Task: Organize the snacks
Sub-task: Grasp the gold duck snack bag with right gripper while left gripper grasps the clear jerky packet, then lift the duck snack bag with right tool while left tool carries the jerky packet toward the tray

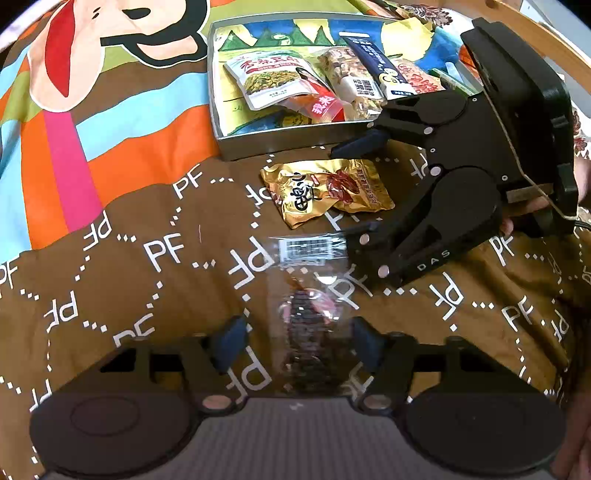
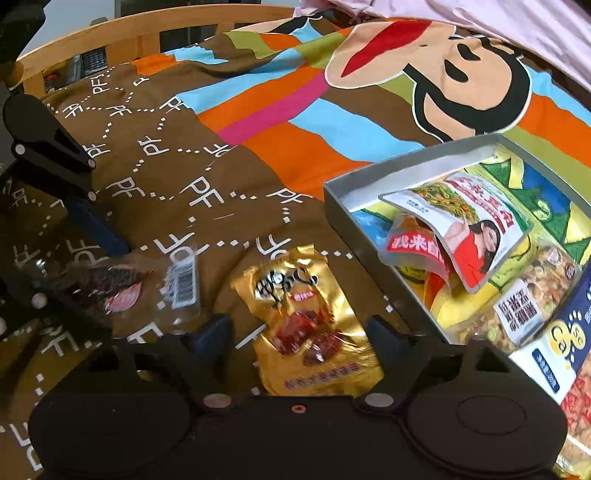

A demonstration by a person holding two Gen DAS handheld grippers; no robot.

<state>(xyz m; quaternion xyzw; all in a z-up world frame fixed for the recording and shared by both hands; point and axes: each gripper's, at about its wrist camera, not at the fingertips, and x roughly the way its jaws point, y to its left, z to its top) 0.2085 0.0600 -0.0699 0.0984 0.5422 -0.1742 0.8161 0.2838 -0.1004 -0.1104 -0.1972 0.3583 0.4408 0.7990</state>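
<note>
Bed w/ brown "PF" print cover [image 1: 122,206], striped cartoon section beyond; wooden bed rail [image 2: 110,35] behind. Grey tray [image 1: 280,142] holds several snack packs. Gold snack pack [image 2: 306,325] on cover beside tray, between right tongs [image 2: 299,332], jaws apart, no contact. Clear snack pack [image 1: 306,332] between left tongs [image 1: 299,345], also not gripped.

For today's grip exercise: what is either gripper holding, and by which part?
Nothing yet. The left gripper straddles the clear plastic snack packet; the right gripper straddles the gold foil packet, pads apart.
</note>
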